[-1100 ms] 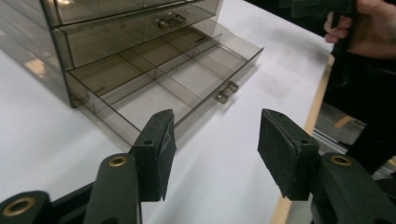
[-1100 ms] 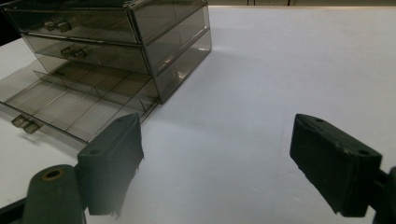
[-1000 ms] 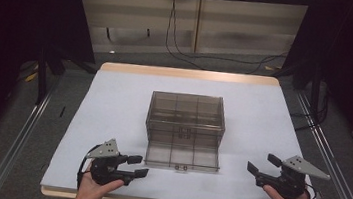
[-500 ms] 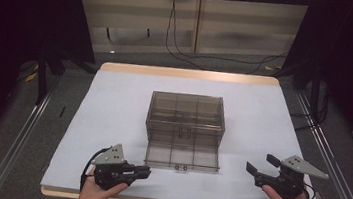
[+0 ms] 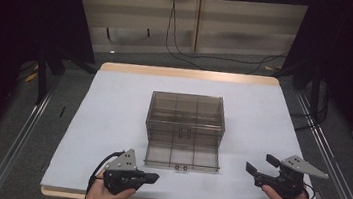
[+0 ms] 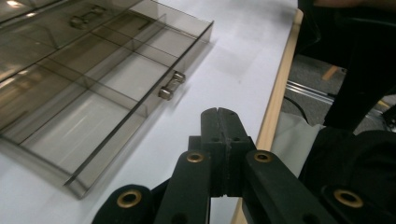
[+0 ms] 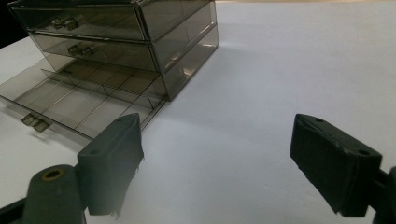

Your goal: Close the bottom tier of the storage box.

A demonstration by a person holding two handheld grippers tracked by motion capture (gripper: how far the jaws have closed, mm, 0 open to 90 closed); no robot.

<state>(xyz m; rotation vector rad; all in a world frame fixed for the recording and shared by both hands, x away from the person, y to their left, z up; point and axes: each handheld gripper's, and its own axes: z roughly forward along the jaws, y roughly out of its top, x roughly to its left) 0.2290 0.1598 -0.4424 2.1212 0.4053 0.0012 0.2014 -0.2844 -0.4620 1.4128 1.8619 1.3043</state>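
Below: left gripper (image 5: 151,177) fingers pressing together, holding nothing; right gripper (image 5: 258,165) fingers spreading wide, empty; bottom drawer (image 5: 182,157) of drawer organizer (image 5: 186,112) standing open.

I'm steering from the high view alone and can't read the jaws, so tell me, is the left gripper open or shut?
Observer: Shut. In its own view the left gripper has both jaws pressed together, holding nothing.
Operator: And the right one?
Observer: The right gripper is wide open, with bare table between its jaws.
Operator: How many drawers does the box have?
Observer: Three. The drawer box has two shut, and the bottom drawer is pulled out, empty.
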